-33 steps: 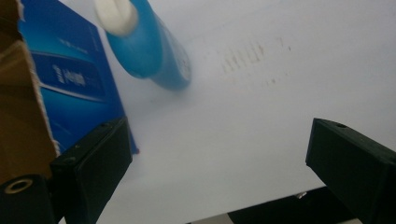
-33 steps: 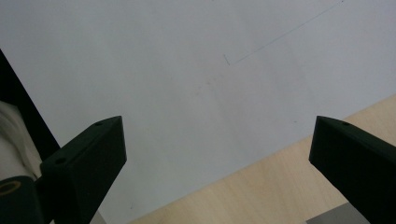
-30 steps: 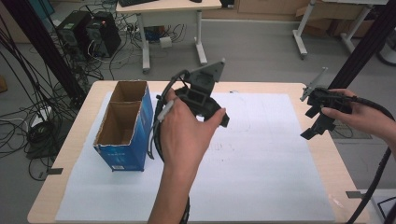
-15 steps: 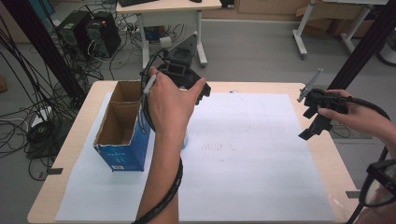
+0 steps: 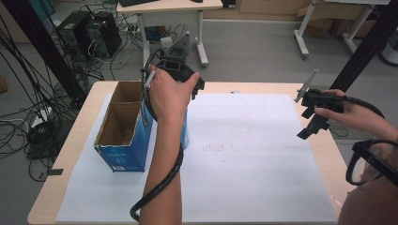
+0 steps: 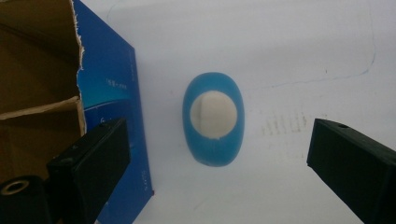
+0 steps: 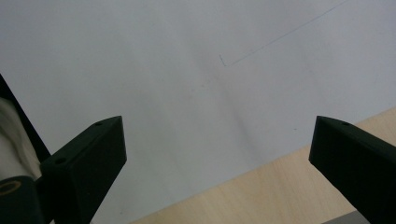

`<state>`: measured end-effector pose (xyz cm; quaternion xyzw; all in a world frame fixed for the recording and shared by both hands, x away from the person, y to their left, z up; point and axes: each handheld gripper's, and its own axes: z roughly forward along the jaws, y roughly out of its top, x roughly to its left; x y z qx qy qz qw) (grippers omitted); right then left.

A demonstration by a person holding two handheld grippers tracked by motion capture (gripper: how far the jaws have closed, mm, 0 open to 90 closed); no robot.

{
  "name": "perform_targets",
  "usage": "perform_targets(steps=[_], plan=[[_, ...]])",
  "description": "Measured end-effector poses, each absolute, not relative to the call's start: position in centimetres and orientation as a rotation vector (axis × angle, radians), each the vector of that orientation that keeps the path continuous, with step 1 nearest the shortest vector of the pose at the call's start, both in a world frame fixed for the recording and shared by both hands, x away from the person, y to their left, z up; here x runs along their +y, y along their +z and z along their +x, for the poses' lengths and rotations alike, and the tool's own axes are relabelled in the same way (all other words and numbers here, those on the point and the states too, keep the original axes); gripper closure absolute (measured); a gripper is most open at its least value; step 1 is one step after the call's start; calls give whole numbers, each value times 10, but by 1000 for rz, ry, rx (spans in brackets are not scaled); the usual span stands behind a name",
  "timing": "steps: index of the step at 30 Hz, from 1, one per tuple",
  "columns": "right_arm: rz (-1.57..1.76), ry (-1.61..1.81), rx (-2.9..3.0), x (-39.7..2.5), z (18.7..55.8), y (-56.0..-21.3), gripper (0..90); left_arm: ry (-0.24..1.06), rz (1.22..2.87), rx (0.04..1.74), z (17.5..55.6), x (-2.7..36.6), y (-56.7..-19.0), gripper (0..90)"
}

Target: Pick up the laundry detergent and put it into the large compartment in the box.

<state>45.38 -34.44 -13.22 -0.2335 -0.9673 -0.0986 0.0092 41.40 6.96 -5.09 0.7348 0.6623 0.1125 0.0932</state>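
Item: blue oval object (image 6: 214, 119) with a cream centre, laid on the white sheet (image 5: 263, 154) of the worktop, just beside the blue cardboard box (image 5: 123, 136). Long axis is aligned between the jaws. Left tool (image 6: 219, 163) is held directly above it, released, jaws spread wide. Right tool (image 5: 309, 123) is held well apart, likewise released.

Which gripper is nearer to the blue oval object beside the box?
The left gripper: it hovers right above the blue oval object, jaws open. The right gripper is far off, near the table's right edge.
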Motion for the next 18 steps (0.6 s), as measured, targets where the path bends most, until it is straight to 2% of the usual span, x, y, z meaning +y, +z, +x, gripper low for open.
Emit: perform_targets(steps=[18], plan=[[-754, -307, -3010, -350, 459, -132, 40, 258, 2192, 2019, 443, 71, -84, 67]])
